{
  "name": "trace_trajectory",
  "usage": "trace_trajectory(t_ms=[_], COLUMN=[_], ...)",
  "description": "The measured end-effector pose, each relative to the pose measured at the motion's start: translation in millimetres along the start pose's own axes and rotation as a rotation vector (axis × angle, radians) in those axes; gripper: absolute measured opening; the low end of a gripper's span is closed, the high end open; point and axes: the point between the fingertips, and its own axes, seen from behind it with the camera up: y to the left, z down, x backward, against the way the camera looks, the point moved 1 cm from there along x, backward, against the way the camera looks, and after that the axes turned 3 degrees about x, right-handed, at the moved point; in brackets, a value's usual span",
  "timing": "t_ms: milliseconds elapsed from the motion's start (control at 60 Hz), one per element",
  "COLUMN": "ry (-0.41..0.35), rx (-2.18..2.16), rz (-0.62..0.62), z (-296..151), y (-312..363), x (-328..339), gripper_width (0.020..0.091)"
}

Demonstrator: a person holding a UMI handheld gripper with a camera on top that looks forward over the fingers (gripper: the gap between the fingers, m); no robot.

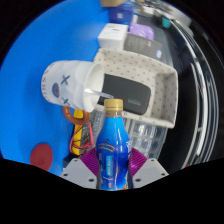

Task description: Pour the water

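Note:
A blue plastic bottle (111, 143) with a pale cap (114, 104) stands upright between my fingers, and my gripper (112, 161) is shut on it, both purple pads (91, 160) pressing its sides. Just beyond the cap a white paper cup (70, 84) with dark markings lies tipped on its side, its mouth turned toward the bottle. The cup rests against the rim of a beige tray (160, 85).
The beige tray holds a dark box (127, 93). A clear plastic container (150, 132) sits right of the bottle. A red disc (41, 155) lies on the blue table (35, 50) at the left. Several small boxes (125, 30) stand at the far back.

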Motion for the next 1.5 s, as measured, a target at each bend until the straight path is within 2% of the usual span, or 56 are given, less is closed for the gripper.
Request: trace_trajectory(t_ms=[83, 100, 117, 467, 617, 733, 833, 867, 883, 983, 1000, 1017, 1117, 1167, 1183, 1300, 1433, 1500], ry=[-0.018, -0.02, -0.021, -0.04, -0.034, -0.019, -0.072, -0.056, -0.081, -0.082, -0.059, -0.083, -0.094, -0.071, -0.094, -0.083, -0.068, -0.092], rx=[0.16, 0.19, 0.217, 0.261, -0.007, -0.408, -0.748, -0.86, -0.916, -1.248, -1.307, -1.352, -1.598, -1.687, -1.703, -1.792, -1.802, -1.803], rz=[0.051, 0.063, 0.075, 0.078, 0.08, 0.086, 0.068, 0.071, 0.052, -0.013, -0.005, -0.033, -0.092, -0.104, -0.121, -0.149, -0.156, -0.119], z=[-8.2, -9.4, -10.8, -20.4, -1.8, 16.2, 28.4, 27.7, 33.9, 44.5, 38.8, 45.7, 49.8, 43.9, 50.5, 44.6, 37.9, 41.3], y=[-10.8, -13.1, -15.5, -12.0, -26.5, -41.0, -49.0, -48.1, -49.7, -39.0, -31.8, -31.5, -12.5, -1.7, 2.5, 30.6, 56.9, 53.0], x=[-5.2, -6.0, -6.9, -7.8, 1.7, 17.4, 26.8, 36.3, 32.6, 36.0, 44.4, 34.5, 36.8, 40.8, 37.9, 37.6, 33.4, 33.1], gripper_width=[0.0354, 0.0402, 0.0369, 0.0371, 0.0371, 0.0371, 0.0371, 0.0372, 0.0372, 0.0372, 0.0373, 0.0372, 0.0372, 0.0372, 0.0371, 0.0371, 0.0374, 0.0376])
